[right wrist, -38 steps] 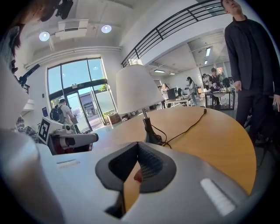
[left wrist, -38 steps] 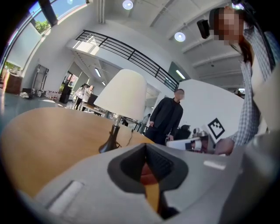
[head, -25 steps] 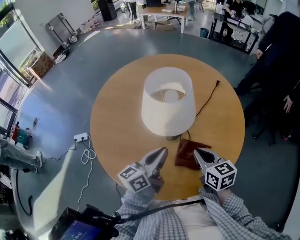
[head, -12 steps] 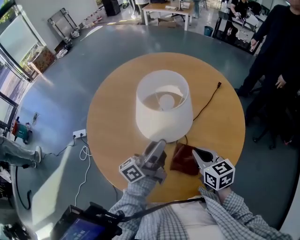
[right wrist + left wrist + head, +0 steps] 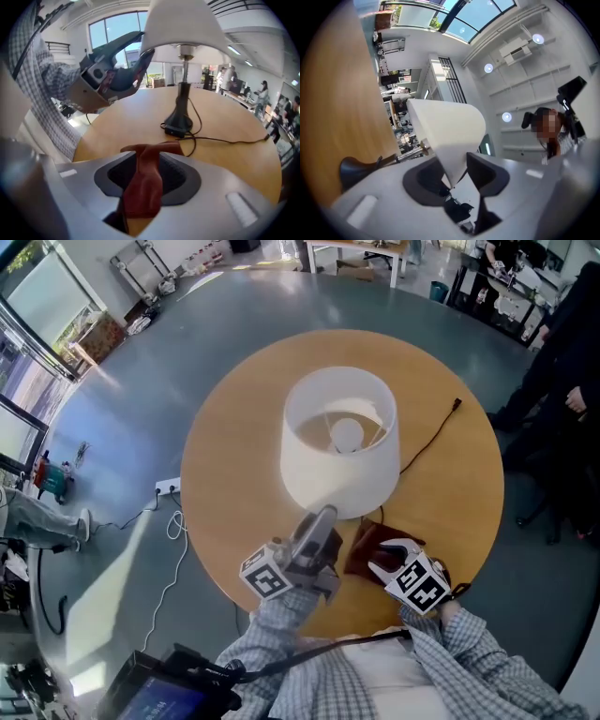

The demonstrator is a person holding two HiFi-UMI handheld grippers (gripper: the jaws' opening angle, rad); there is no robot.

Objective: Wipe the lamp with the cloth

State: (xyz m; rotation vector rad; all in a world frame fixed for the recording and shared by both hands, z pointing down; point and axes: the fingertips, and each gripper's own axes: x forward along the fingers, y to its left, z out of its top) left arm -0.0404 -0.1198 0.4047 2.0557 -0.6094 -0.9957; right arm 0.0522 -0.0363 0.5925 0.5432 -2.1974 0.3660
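Right gripper [image 5: 147, 174] nearest, pointed down at the near table edge. Its jaws have just been opening and now stand apart, with a bunched fold of the dark red cloth [image 5: 144, 185] between them, pads not pinching it. Cloth lies on the table just in front of the lamp base [image 5: 178, 123], on the person's side. Left gripper [image 5: 457, 172] is raised beside it and its jaws have just been closing. The lower rim of the white shade [image 5: 445, 129] sits between them with a gap on one side, so not clamped as far as I can see. Lamp [image 5: 323, 486] upright, mid-table, bulb visible down the shade.

Risks, my guess:
- Right jaws may catch only the top fold, so the cloth slips out on the lift.
- A trailing corner could snag the black cord [image 5: 429, 439] looping by the base.
- Left jaws squeezing or tugging the thin shade could dent it or tip the lamp, since the base is small.

Round wooden table [image 5: 234, 456], otherwise bare; cord trails right, plug end lying on the top. Grey floor [image 5: 122, 427] around it, white power strip [image 5: 166, 487] with cable at left. Big windows [image 5: 19, 381] far left, person in dark clothes [image 5: 572, 324] at right, desks [image 5: 361, 249] at the back.
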